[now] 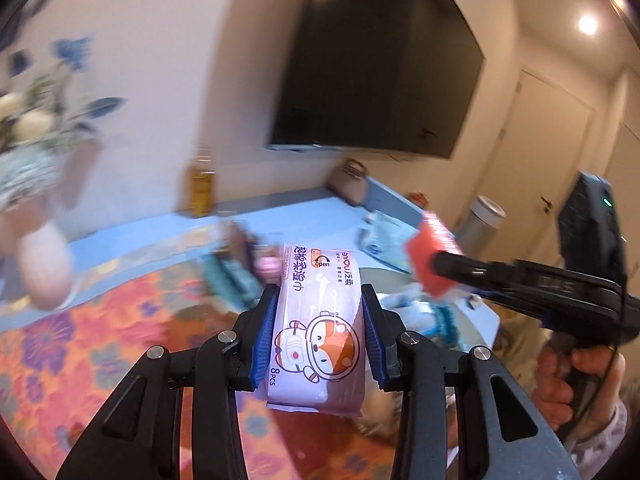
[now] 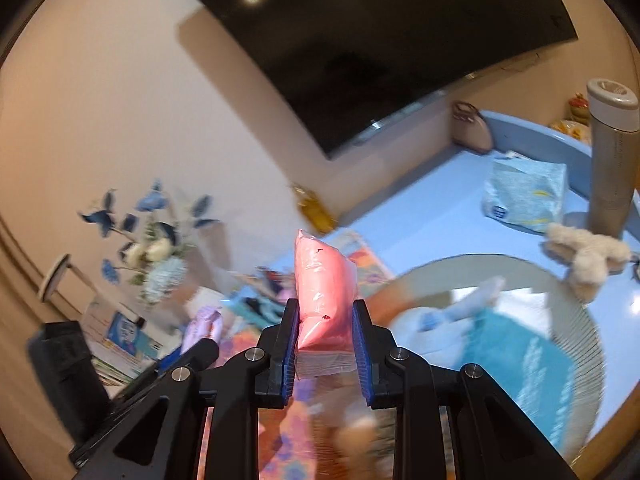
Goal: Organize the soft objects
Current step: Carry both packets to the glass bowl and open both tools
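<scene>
Blue tabletop [image 2: 440, 184] and a floral cloth [image 1: 120, 320] below, everything blurred. Left gripper [image 1: 320, 320] is clamped on a wipes pack [image 1: 316, 328], its long axis running straight out along the fingers. Right gripper [image 2: 325, 328] pinches a pink pack [image 2: 320, 292] the same way, upright. Round basket [image 2: 580, 320] lies low on the right, nearer the right gripper: probably that pack drops first.

Glossy plastic film wraps the wet-wipes pack [image 1: 316, 332] at centre. The pink pack [image 2: 322, 292] is in shiny, crinkled plastic. A fuzzy plush toy [image 2: 588, 256] lies at right on the smooth blue tabletop [image 2: 432, 208]. The floral cloth [image 1: 100, 344], lower left, looks matt.
</scene>
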Demonstrator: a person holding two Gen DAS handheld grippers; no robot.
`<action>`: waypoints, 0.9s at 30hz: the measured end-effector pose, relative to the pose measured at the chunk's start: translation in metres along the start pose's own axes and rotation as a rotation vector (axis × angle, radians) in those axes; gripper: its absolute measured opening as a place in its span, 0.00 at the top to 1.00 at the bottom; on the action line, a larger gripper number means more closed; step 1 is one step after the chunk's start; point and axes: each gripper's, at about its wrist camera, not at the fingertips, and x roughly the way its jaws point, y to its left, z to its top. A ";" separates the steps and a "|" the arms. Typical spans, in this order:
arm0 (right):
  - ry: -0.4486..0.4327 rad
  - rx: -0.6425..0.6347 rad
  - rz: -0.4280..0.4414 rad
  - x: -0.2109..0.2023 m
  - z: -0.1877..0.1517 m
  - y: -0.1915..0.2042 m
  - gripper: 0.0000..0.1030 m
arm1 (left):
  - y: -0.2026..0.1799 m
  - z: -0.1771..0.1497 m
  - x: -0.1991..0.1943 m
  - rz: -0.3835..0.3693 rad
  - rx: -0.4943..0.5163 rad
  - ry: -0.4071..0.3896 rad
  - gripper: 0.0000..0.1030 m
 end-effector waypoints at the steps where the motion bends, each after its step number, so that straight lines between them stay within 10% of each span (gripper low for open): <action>1: 0.011 0.000 -0.012 0.005 0.003 -0.006 0.76 | -0.009 0.001 0.013 -0.015 0.009 0.016 0.65; 7: 0.068 0.037 -0.098 0.034 0.013 -0.037 0.76 | -0.028 -0.001 0.057 -0.051 0.050 0.072 0.63; 9: 0.068 0.047 -0.121 0.038 0.014 -0.043 0.75 | -0.033 -0.001 0.066 -0.051 0.080 0.085 0.52; 11: 0.081 0.050 -0.120 0.040 0.012 -0.046 0.72 | -0.038 -0.002 0.071 -0.049 0.100 0.096 0.21; 13: 0.088 0.056 -0.130 0.039 0.012 -0.046 0.50 | -0.041 -0.003 0.067 -0.028 0.107 0.074 0.10; 27: 0.005 0.045 -0.097 -0.013 0.007 -0.003 0.44 | -0.010 -0.005 0.008 0.100 0.037 0.087 0.10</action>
